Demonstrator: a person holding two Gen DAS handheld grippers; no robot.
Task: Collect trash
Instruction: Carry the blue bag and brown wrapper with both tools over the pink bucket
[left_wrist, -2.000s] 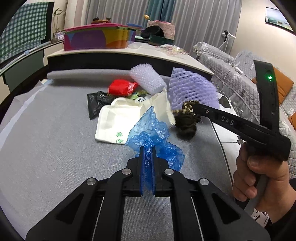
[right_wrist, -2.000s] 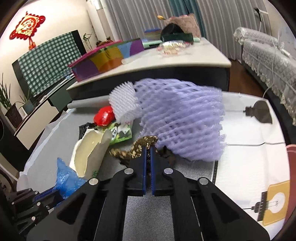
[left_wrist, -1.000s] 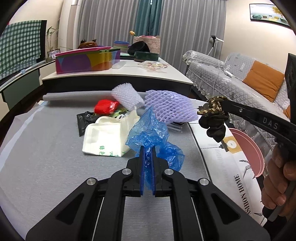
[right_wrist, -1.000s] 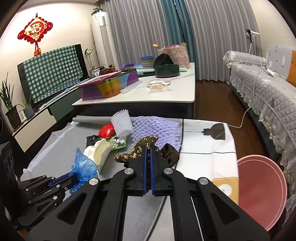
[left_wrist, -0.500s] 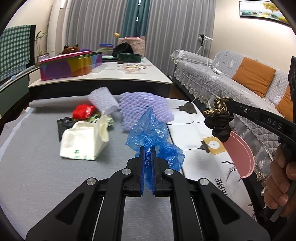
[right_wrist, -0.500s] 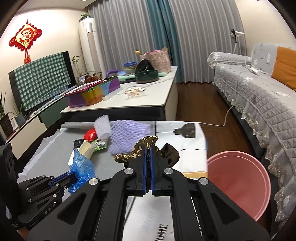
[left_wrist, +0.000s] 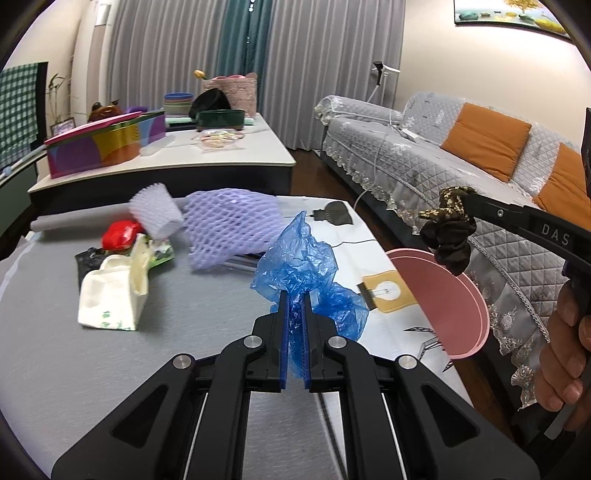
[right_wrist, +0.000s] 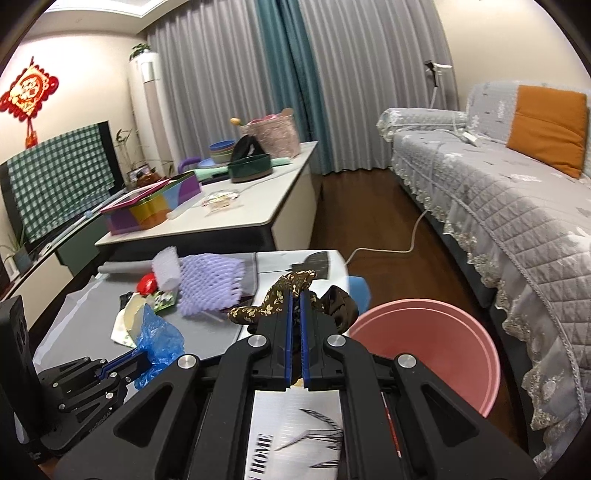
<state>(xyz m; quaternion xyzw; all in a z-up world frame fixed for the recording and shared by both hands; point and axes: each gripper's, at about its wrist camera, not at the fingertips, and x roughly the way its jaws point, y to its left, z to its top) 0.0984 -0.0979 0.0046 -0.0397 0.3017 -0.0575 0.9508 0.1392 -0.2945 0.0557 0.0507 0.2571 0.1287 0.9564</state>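
Here, through the left wrist camera: left tongs (left_wrist: 295, 306) pressed together on a crumpled blue plastic bag (left_wrist: 303, 269), held above the grey desk (left_wrist: 55, 350). Further back on the desk, a heap of rubbish: purple foam net (left_wrist: 229, 225), white foam sleeve (left_wrist: 157, 212), red wrapper (left_wrist: 122, 233), black scrap (left_wrist: 88, 258), cream paper bag (left_wrist: 114, 291) lying on its side. To the right, right tongs (left_wrist: 448, 201) gripped by a hand (left_wrist: 565, 350), pinching a dark patterned cloth scrap (left_wrist: 448, 229) that dangles over the rim of a pink bin (left_wrist: 454, 306) just beside the desk. Grey quilted sofa (left_wrist: 424, 155) with orange cushions behind.

Then, through the right wrist camera: right tongs (right_wrist: 295, 295) closed on the same cloth scrap (right_wrist: 280, 295), gold-flecked end sticking out leftward, dark folds bunched to the right. Pink bin (right_wrist: 436, 343) on the floor below and to the right, open mouth up. Lower left, left tongs (right_wrist: 142, 360) clamping the blue plastic bag (right_wrist: 159, 339) near the desk edge (right_wrist: 59, 332). Purple foam net (right_wrist: 210, 284) and red wrapper (right_wrist: 146, 284) well apart from both tongs, toward the desk's far side.
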